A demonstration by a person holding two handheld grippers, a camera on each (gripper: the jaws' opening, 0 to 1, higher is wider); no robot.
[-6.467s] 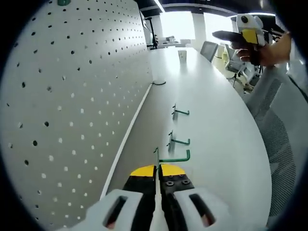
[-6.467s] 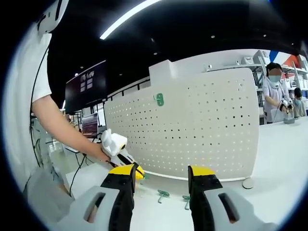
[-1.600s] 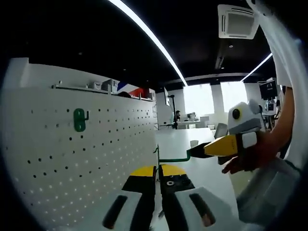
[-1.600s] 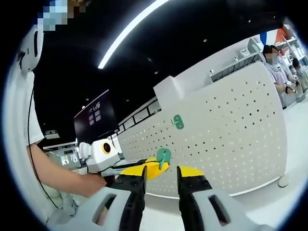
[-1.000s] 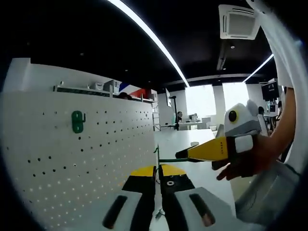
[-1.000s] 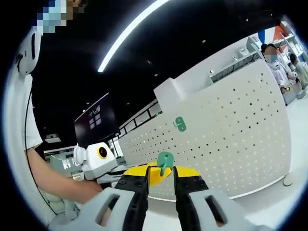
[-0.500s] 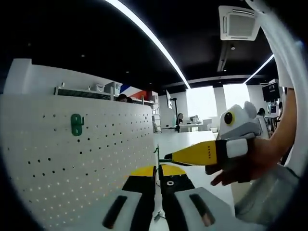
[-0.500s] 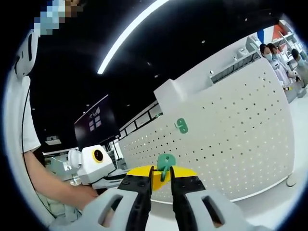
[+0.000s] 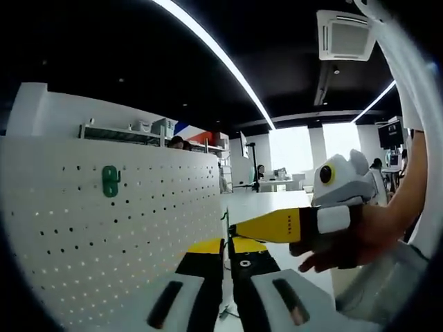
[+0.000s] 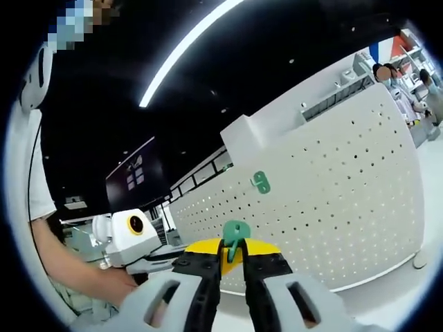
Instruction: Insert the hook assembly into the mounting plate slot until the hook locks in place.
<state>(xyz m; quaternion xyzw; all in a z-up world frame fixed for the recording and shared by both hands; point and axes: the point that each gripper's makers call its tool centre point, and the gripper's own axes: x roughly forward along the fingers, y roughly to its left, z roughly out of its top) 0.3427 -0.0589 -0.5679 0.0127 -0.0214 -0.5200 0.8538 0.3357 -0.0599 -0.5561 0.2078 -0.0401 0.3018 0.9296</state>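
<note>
Pegboard (image 10: 325, 194) behind; right gripper (image 10: 232, 259) seemingly pinches hook (image 10: 234, 235).

In the right gripper view, the green metal hook (image 10: 235, 235) sits between the right gripper (image 10: 232, 257) jaws, the white perforated pegboard (image 10: 332, 200) behind it, the left gripper (image 10: 149, 261) at left.

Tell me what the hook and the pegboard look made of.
Hook: green with a smooth matte coat, a flat plate on a thin rod, probably coated metal wire, though plastic can't be ruled out. Pegboard: rigid white sheet with regular punched holes, likely painted steel.
</note>
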